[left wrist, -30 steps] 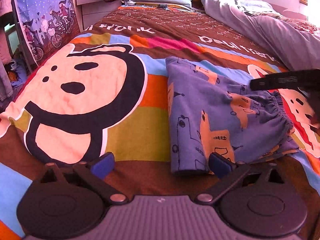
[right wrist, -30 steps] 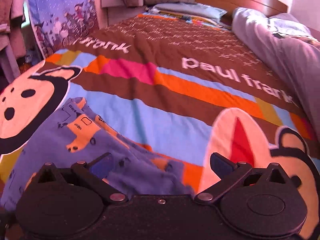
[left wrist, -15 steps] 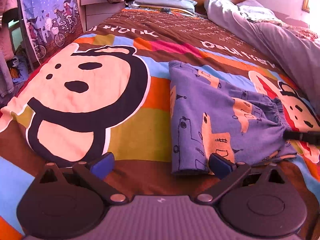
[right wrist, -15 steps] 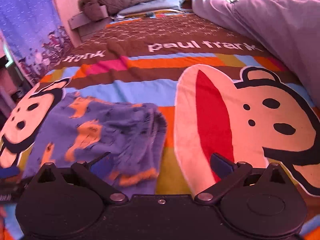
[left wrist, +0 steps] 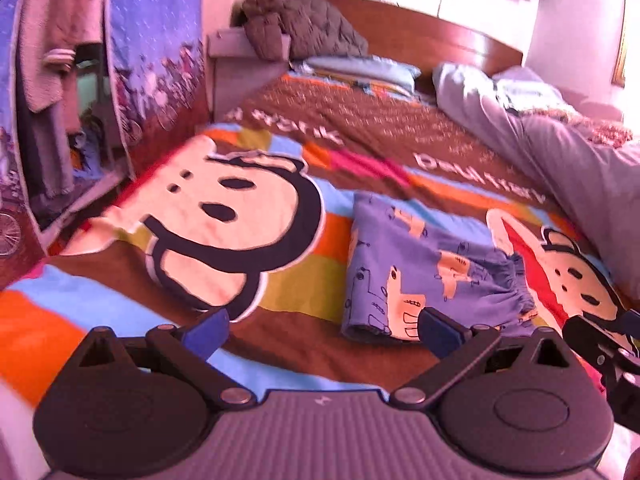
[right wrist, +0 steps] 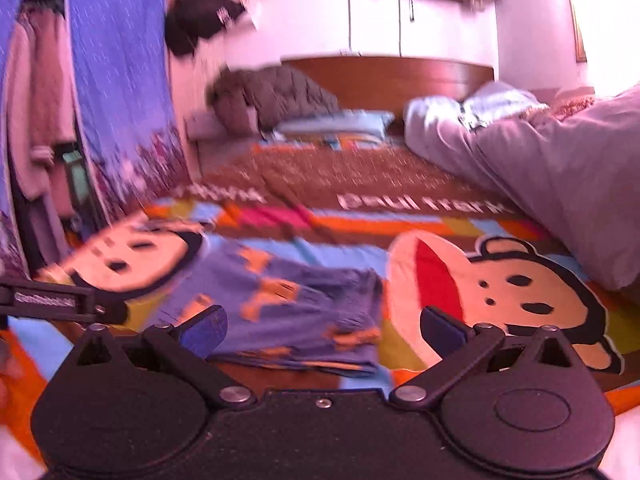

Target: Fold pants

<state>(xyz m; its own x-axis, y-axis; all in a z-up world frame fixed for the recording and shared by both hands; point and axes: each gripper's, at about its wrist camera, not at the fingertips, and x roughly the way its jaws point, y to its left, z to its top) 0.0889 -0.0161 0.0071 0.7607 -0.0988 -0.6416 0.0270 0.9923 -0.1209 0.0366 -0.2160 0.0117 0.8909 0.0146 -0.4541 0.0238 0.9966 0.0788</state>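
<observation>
Two grippers stand with fingers spread, holding nothing. Left wrist view: the left gripper (left wrist: 322,330) is above the bedspread (left wrist: 296,288) near the bed's foot edge; the folded pants (left wrist: 424,276) lie flat ahead to the right, bare bedspread to their left. Right wrist view: the right gripper (right wrist: 322,326) faces the pants (right wrist: 288,304); only here the wall wardrobe (right wrist: 376,8) shows, blurred.

We count one pair of folded pants (left wrist: 424,268) lying on one bed (left wrist: 304,292). The bedspread bears two cartoon monkey faces (left wrist: 224,216), one on either side of the pants. We see two grippers, the left gripper (left wrist: 322,330) and the right gripper (right wrist: 322,326), each with two blue-tipped fingers (left wrist: 206,330). At the head lie one brown quilted jacket (left wrist: 304,28) and one grey duvet (left wrist: 560,152).
</observation>
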